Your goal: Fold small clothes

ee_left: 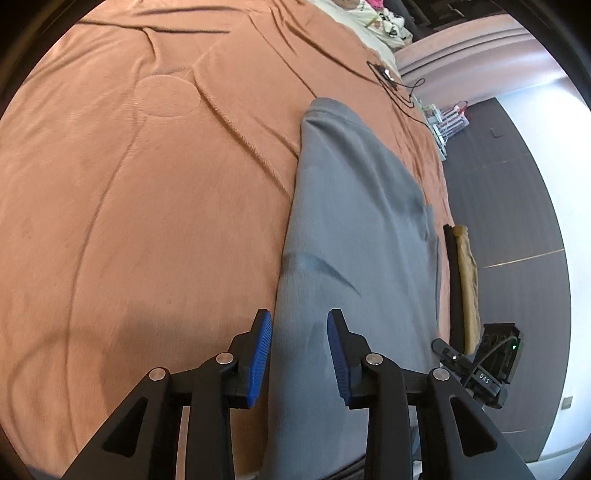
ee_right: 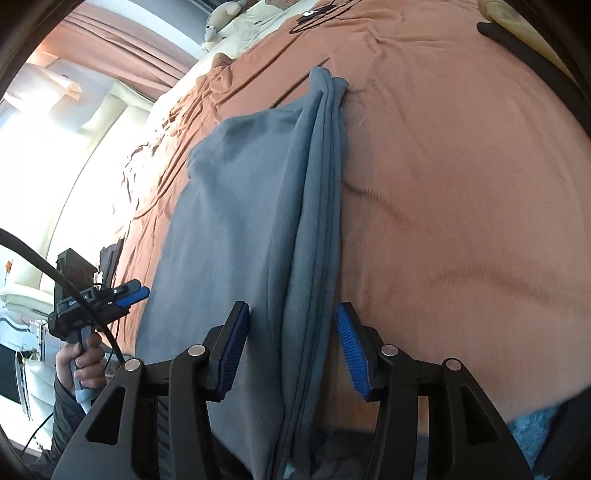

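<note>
A blue-grey garment [ee_left: 354,236] lies folded lengthwise on the orange bedspread [ee_left: 140,206]. My left gripper [ee_left: 300,325] is open, its blue pads either side of the garment's near left edge. In the right wrist view the same garment [ee_right: 236,221] shows stacked layered edges along its right side. My right gripper [ee_right: 291,317] is open, its pads either side of those layered edges at the near end. The other gripper shows in each view: the right one [ee_left: 487,365] and the left one, held in a hand [ee_right: 96,302].
Folded black and tan clothes [ee_left: 463,280] lie at the bed's right edge, also seen in the right wrist view [ee_right: 524,40]. A black cable [ee_left: 391,81] lies at the far end of the bedspread. Cream pillows [ee_right: 243,33] sit at the head. Dark floor [ee_left: 517,206] borders the bed.
</note>
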A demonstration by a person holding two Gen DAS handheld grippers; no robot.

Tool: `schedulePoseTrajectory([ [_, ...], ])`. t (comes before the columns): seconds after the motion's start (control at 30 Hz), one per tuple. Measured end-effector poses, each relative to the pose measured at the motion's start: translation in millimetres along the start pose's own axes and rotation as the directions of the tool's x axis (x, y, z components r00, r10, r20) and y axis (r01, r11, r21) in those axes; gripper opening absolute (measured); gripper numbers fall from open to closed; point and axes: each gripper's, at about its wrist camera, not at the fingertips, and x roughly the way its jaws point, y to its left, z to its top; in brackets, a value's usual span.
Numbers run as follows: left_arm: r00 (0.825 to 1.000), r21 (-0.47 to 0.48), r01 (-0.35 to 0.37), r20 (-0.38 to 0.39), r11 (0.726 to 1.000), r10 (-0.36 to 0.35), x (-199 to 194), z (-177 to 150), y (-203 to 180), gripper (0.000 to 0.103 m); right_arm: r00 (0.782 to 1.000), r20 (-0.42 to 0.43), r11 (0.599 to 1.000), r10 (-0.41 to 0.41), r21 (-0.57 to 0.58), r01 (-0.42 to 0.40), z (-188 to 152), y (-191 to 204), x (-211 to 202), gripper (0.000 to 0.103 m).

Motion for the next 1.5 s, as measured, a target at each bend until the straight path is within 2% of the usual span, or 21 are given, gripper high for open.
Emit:
schedulePoseTrajectory([
  [0.27, 1.000, -0.047, 0.019, -0.011, 0.999, -0.020, 23, 30, 9, 0.033, 0.998, -0.021, 0.997, 0.063, 0.047, -0.062, 24, -15, 27, 0.047],
  [0.4, 1.000, -0.041, 0.019, -0.004, 0.999, -0.019, 28, 46, 6, 0.033, 0.995, -0.026, 0.993, 0.094, 0.068, -0.092, 39, -23, 39, 0.054],
  [0.63, 0.999, -0.061, 0.044, 0.001, 0.997, -0.044, 36, 70, 8, 0.033, 0.994, -0.038, 0.993, 0.104, 0.060, -0.101, 63, -28, 55, 0.055],
  [0.73, 0.998, -0.063, 0.058, 0.005, 0.996, -0.058, 39, 78, 9, 0.033, 0.991, -0.039, 0.990, 0.125, 0.070, -0.122, 67, -33, 56, 0.055],
  [1.13, 0.997, -0.051, 0.070, 0.028, 0.996, -0.068, 51, 107, -1, 0.033, 0.992, -0.038, 0.992, 0.119, 0.046, -0.117, 83, -29, 69, 0.055],
  [1.17, 0.997, -0.046, 0.068, 0.032, 0.997, -0.067, 53, 109, -2, 0.032, 0.992, -0.034, 0.992, 0.119, 0.043, -0.118, 83, -29, 67, 0.054],
  [1.23, 0.997, -0.048, 0.065, 0.031, 0.997, -0.064, 58, 111, -3, 0.029, 0.994, -0.026, 0.993, 0.110, 0.041, -0.109, 84, -29, 67, 0.045],
  [1.27, 0.998, -0.049, 0.063, 0.031, 0.997, -0.062, 59, 113, -4, 0.023, 0.994, -0.020, 0.994, 0.106, 0.043, -0.105, 84, -30, 66, 0.042],
  [1.3, 0.998, -0.046, 0.060, 0.032, 0.997, -0.058, 60, 115, -5, 0.017, 0.994, -0.017, 0.994, 0.104, 0.043, -0.103, 84, -29, 66, 0.034],
  [1.33, 0.997, -0.040, 0.063, 0.034, 0.997, -0.062, 59, 117, -7, 0.016, 0.994, -0.017, 0.994, 0.105, 0.043, -0.104, 83, -30, 65, 0.027],
  [1.4, 0.996, -0.018, 0.079, 0.052, 0.997, -0.078, 51, 118, -12, 0.015, 0.993, -0.013, 0.993, 0.116, 0.037, -0.115, 83, -28, 62, 0.022],
  [1.5, 0.993, -0.002, 0.099, 0.063, 0.995, -0.099, 41, 122, -16, 0.015, 0.993, 0.003, 0.992, 0.122, 0.014, -0.122, 82, -23, 56, 0.022],
])
